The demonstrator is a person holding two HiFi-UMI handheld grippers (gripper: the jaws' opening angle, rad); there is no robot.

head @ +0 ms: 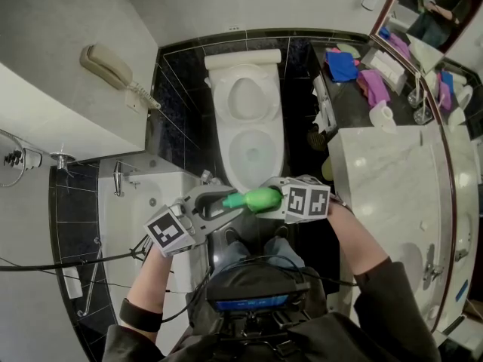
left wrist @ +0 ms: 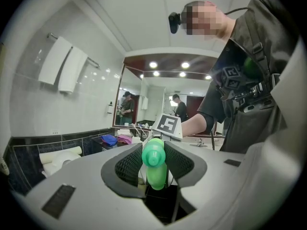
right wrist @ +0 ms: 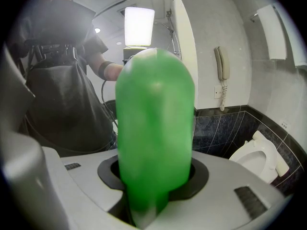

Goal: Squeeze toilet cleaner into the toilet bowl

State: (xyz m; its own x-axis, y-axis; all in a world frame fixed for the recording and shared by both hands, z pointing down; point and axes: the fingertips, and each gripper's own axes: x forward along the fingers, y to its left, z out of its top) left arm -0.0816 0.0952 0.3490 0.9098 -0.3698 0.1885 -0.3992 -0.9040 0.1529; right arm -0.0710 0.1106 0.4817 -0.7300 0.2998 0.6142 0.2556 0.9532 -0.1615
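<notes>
Toilet cleaner bottle (head: pixel 255 199), bright green, hangs roughly level in mid-air at the near end of the toilet (head: pixel 224 143) and is gripped from both sides by a person standing over the bowl. The left gripper (head: pixel 223 203) comes in from the left, its jaws partly closed and its ribbed pads (left wrist: pixel 128 166) pressing on the bottle's narrow cap end (left wrist: pixel 153 153). The cap points back along the jaws toward that gripper's camera and seems to be in place, though the tight view leaves this unsure. The right gripper (head: pixel 276 200) meets the bottle from the right, its jaws about half closed and clamped round the wide body, which fills the middle of the right gripper view.

The toilet stands open against black wall tiles, lid and seat raised at the far side, the white bowl just beyond the bottle. A wall telephone (head: pixel 110 67) hangs far left and a bathtub (head: pixel 124 202) lies near left. To the right runs a marble counter (head: pixel 392 179), and at its far end lie folded cloths (head: pixel 343 65) — blue and purple — below a mirror (head: pixel 434 10).
</notes>
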